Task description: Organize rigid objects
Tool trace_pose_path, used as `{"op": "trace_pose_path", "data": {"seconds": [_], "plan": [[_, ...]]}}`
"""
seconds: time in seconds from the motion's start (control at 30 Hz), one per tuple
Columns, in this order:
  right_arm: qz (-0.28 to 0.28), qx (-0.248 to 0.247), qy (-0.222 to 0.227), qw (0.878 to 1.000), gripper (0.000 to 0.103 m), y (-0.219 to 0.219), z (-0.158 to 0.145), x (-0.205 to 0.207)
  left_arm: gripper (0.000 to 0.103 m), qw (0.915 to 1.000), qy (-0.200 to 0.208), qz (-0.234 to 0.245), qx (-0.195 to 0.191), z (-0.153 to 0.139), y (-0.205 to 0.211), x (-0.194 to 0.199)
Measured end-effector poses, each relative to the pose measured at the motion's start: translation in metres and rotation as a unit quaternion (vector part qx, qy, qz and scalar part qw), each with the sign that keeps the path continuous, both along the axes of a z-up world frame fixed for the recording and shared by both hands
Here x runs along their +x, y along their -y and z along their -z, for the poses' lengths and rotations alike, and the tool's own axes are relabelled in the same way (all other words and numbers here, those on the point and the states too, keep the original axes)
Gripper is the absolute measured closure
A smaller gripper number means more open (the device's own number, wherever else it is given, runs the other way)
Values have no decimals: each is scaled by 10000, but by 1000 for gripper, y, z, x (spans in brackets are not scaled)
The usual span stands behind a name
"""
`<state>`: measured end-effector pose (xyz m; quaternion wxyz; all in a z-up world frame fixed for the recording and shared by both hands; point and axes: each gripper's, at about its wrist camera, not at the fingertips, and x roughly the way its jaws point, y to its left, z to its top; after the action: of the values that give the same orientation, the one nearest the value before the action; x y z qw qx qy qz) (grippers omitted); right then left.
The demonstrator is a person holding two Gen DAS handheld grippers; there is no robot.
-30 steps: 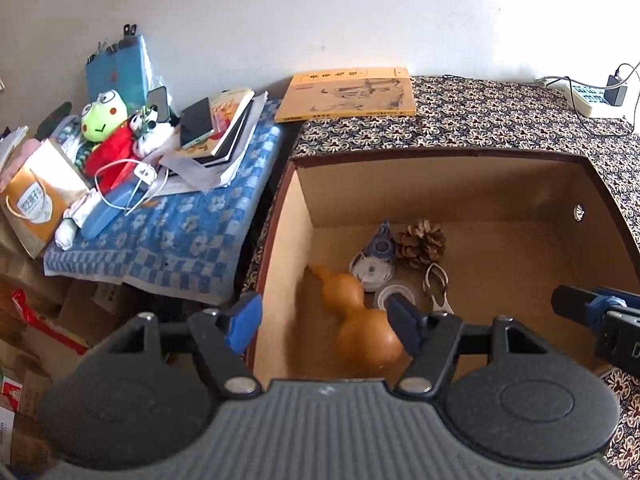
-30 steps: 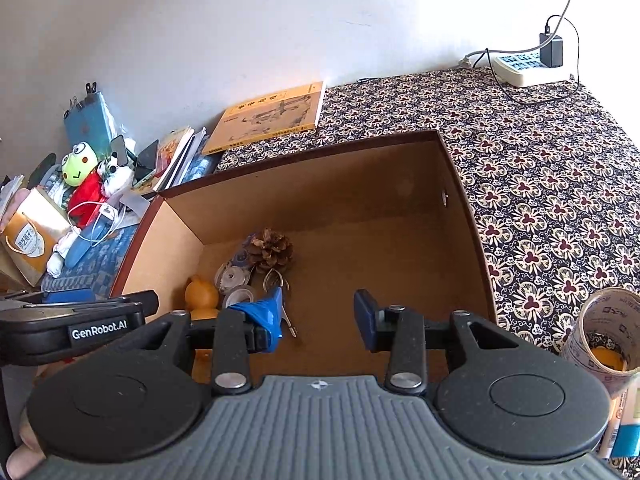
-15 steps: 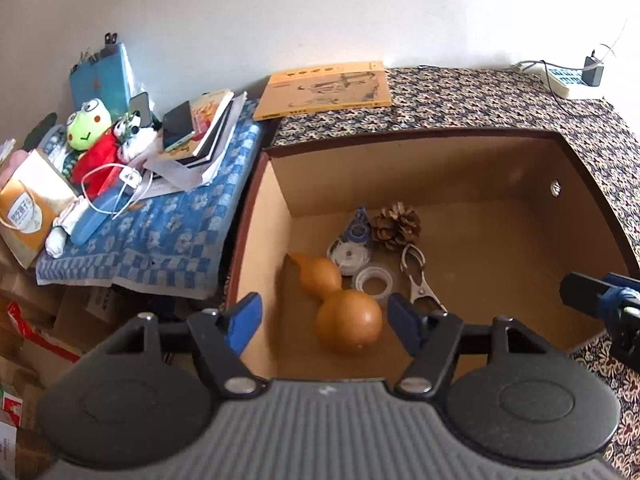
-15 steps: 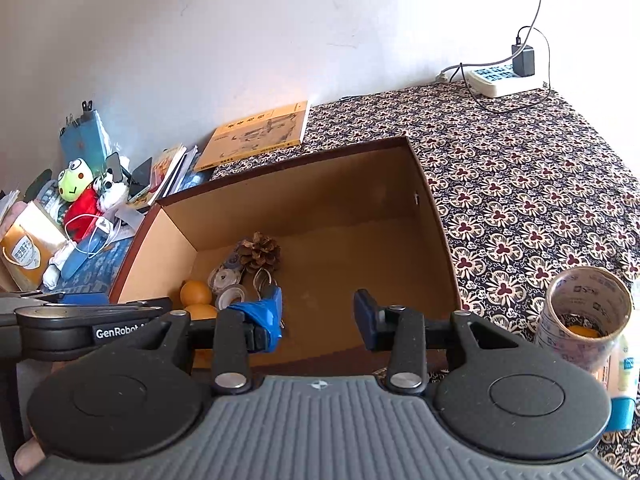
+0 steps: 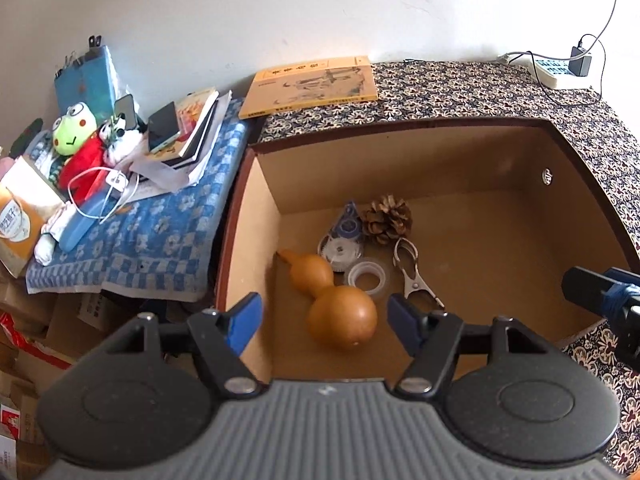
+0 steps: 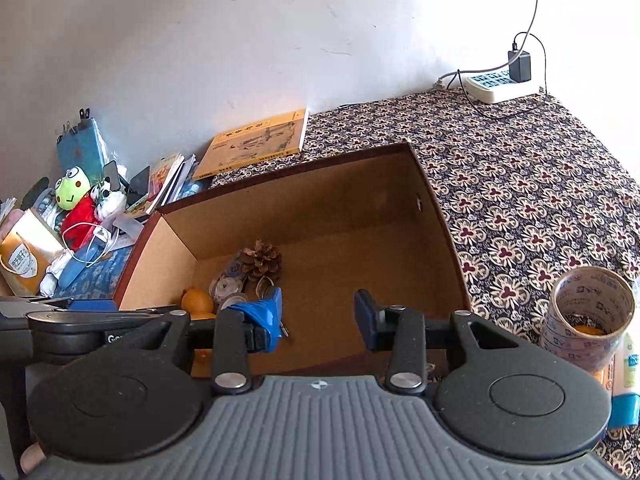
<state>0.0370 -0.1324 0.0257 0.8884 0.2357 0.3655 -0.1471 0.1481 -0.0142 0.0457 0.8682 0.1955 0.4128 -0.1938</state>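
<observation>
A brown cardboard box (image 5: 256,216) (image 6: 440,216) stands on the patterned cloth. Inside lie an orange gourd (image 5: 340,312), a pine cone (image 5: 387,219) (image 6: 262,260), a correction tape dispenser (image 5: 340,246), a clear tape roll (image 5: 368,278) and metal clippers (image 5: 414,280). My left gripper (image 5: 325,322) is open and empty above the box's near left corner, over the gourd. My right gripper (image 6: 318,316) is open and empty above the box's near edge. A big tape roll (image 6: 588,316) stands right of the box.
A yellow book (image 5: 312,84) (image 6: 256,144) lies behind the box. A power strip (image 6: 500,84) sits at the back right. Left of the box, a blue cloth (image 5: 152,236) holds a frog toy (image 5: 76,136), books and phones. A bottle (image 6: 628,376) stands by the tape roll.
Both grippers have risen and drawn back from the box, so more of its inside shows. Both stay open and empty. The things in the box have not moved.
</observation>
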Motion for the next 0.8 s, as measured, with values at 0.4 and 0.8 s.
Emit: {"op": "trace_pose_path", "data": {"seconds": [0.4, 0.8], "plan": [[-161, -91, -28, 9998, 79, 2, 7, 23, 33, 10000, -17, 26, -42, 6, 3, 19], [-348, -35, -52, 9994, 79, 9, 18, 45, 33, 9999, -93, -22, -124, 16, 5, 39]]}}
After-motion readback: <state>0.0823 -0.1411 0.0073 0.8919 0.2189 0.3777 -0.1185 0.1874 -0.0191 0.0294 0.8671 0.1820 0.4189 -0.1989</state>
